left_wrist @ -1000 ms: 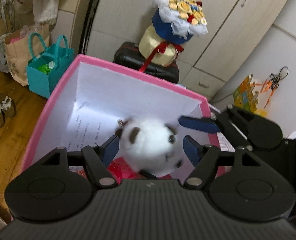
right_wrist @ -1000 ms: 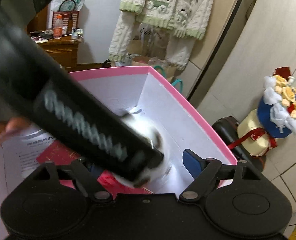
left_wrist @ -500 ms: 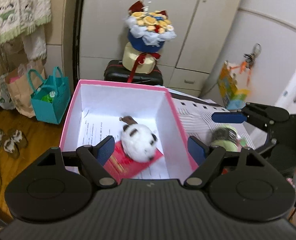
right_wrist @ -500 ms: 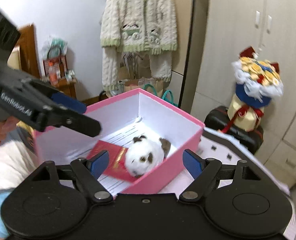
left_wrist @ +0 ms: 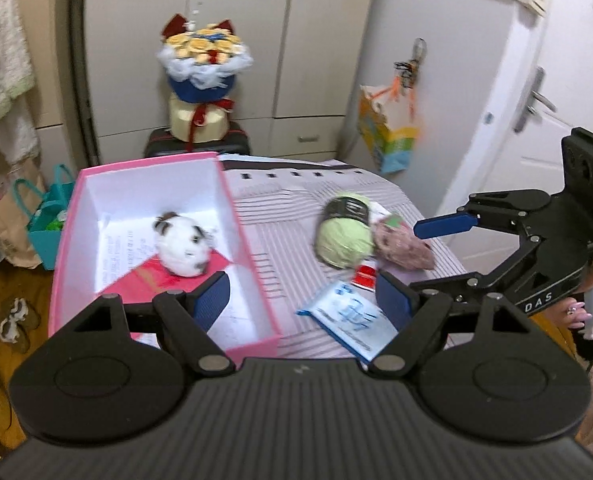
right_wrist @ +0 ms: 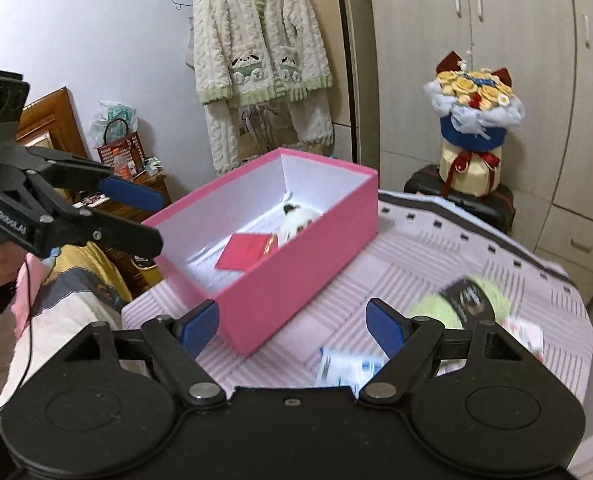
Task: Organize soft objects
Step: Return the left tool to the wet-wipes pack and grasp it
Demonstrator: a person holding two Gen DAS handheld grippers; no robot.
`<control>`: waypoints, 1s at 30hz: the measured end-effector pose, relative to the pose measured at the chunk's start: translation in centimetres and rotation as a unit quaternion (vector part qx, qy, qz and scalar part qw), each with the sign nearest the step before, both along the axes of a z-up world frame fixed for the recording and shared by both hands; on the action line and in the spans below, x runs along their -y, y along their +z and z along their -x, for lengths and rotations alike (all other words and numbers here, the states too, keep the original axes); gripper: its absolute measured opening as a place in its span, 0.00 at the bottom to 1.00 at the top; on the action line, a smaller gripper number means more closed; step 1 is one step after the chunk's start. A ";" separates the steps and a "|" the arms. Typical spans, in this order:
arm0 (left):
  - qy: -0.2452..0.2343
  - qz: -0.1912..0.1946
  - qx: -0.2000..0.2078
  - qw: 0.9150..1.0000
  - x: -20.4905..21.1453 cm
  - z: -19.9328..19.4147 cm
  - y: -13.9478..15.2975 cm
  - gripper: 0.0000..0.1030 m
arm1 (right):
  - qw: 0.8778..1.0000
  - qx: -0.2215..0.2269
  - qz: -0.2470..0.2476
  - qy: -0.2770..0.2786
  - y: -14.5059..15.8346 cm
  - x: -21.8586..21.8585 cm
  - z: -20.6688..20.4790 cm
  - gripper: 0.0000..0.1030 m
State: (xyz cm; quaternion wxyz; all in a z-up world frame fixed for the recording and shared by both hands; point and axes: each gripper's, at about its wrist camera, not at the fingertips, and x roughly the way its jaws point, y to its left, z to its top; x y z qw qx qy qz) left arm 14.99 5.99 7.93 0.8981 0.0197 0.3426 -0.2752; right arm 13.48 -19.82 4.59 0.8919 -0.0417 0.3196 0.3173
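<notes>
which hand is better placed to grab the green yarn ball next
Right, probably. The right hand-held gripper is open and empty, with the green yarn ball just past its right finger. The left hand-held gripper, also open and empty, sits nearer the pink box.

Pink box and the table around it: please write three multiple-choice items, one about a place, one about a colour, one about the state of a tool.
1. Where is the white plush toy?
A. inside the pink box
B. on the striped tablecloth
C. between the fingers of a tool

2. What colour is the yarn ball on the striped tablecloth?
A. red
B. light green
C. blue

3. How is the left tool?
A. shut on the toy
B. shut on a card
C. open and empty

Answers:
1 A, the toy lies on the box floor, partly on a red card.
2 B, the wound yarn is pale green with a dark label.
3 C, its blue pads stand wide apart with nothing pressed between them.
</notes>
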 end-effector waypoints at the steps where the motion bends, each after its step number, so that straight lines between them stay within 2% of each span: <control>1: -0.006 -0.002 0.001 1.000 0.6 0.4 -0.2 0.77 | 1.000 -0.001 0.001 -0.002 -0.2 0.4 0.7 0.82; 6: -0.039 -0.024 -0.002 0.999 3.7 1.6 -1.7 0.77 | 0.999 0.006 0.019 -0.046 -2.6 1.9 3.0 0.82; 15: -0.090 -0.042 -0.020 0.995 8.1 2.6 -5.5 0.77 | 0.998 0.047 0.024 -0.043 -6.5 3.2 5.8 0.82; 21: -0.087 -0.042 -0.024 0.995 9.7 2.4 -8.3 0.76 | 0.996 0.079 0.030 -0.029 -9.3 2.8 6.9 0.82; 25: -0.069 -0.038 -0.029 0.996 10.2 1.7 -10.3 0.74 | 0.995 0.090 0.040 -0.016 -11.4 1.9 6.7 0.82; 30: -0.054 -0.009 -0.052 0.997 10.4 0.5 -12.8 0.74 | 0.994 0.094 0.041 -0.024 -14.0 1.4 5.7 0.82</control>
